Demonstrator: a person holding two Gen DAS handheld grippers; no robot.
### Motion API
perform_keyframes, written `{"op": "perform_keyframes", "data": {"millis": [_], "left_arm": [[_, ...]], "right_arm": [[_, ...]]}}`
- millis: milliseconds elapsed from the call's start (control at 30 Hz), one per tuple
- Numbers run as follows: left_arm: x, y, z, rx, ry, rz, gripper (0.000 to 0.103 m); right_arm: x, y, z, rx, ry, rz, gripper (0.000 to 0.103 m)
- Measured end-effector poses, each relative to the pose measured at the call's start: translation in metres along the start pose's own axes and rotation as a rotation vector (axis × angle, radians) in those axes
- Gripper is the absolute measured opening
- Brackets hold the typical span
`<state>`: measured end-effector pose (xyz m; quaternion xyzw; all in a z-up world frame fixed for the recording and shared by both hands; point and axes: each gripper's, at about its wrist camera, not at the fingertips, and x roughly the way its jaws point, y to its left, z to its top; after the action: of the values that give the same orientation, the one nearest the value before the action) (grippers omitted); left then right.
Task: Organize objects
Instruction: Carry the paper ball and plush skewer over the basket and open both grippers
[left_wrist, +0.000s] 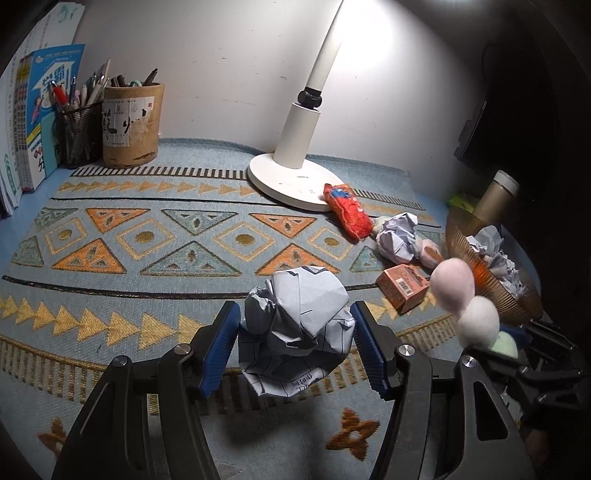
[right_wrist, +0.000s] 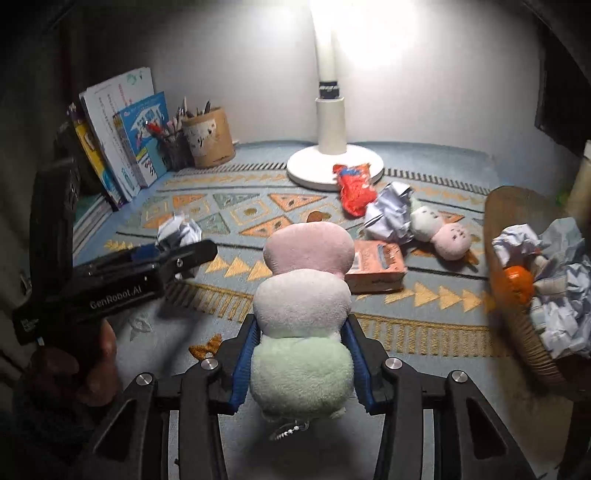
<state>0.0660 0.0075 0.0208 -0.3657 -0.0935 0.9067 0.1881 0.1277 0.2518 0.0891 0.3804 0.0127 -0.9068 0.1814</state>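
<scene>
Left gripper (left_wrist: 295, 347) is clamped on a crumpled paper ball (left_wrist: 299, 325), just above the patterned mat (left_wrist: 147, 236). Right gripper (right_wrist: 301, 363) squeezes a three-ball plush toy (right_wrist: 304, 306). Beyond, an orange box (right_wrist: 376, 266), then the lamp (right_wrist: 332, 162). Far right, the basket (right_wrist: 517, 332) holds paper.

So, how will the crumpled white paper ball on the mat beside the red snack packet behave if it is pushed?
The crumpled white paper ball looks hollow, so probably very light. Its irregular creased shape suggests it would tumble unevenly, not roll straight. The woven patterned mat would likely slow it quickly.
</scene>
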Motion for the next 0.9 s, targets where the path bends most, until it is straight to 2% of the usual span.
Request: {"op": "perform_keyframes", "data": {"millis": [100,200,333,467,600,667,733,900], "left_arm": [[-0.007,-0.039,0.017,0.025,-0.029,-0.091,0.059],[0.001,-0.094,0.036,0.108,-0.030,-0.162,0.059],[0.026,-0.160,0.055,0.183,-0.002,-0.264,0.059],[0.053,-0.209,0.059,0.250,0.017,-0.310,0.059],[0.076,-0.236,0.056,0.288,0.044,-0.336,0.060],[0.083,-0.244,0.054,0.299,0.047,-0.339,0.064],[0.089,-0.247,0.052,0.299,0.052,-0.324,0.086],[0.089,-0.235,0.048,0.277,0.073,-0.316,0.089]], "right_arm": [[-0.039,-0.045,0.016,0.095,-0.094,-0.048,0.044],[-0.065,-0.092,0.025,0.171,-0.157,-0.158,0.044],[-0.082,-0.147,0.031,0.274,-0.172,-0.258,0.044],[-0.086,-0.189,0.030,0.359,-0.159,-0.275,0.045],[-0.080,-0.213,0.029,0.402,-0.147,-0.278,0.045],[-0.074,-0.220,0.028,0.418,-0.123,-0.270,0.049],[-0.070,-0.224,0.024,0.436,-0.117,-0.266,0.055],[-0.071,-0.220,0.017,0.433,-0.119,-0.272,0.058]]}}
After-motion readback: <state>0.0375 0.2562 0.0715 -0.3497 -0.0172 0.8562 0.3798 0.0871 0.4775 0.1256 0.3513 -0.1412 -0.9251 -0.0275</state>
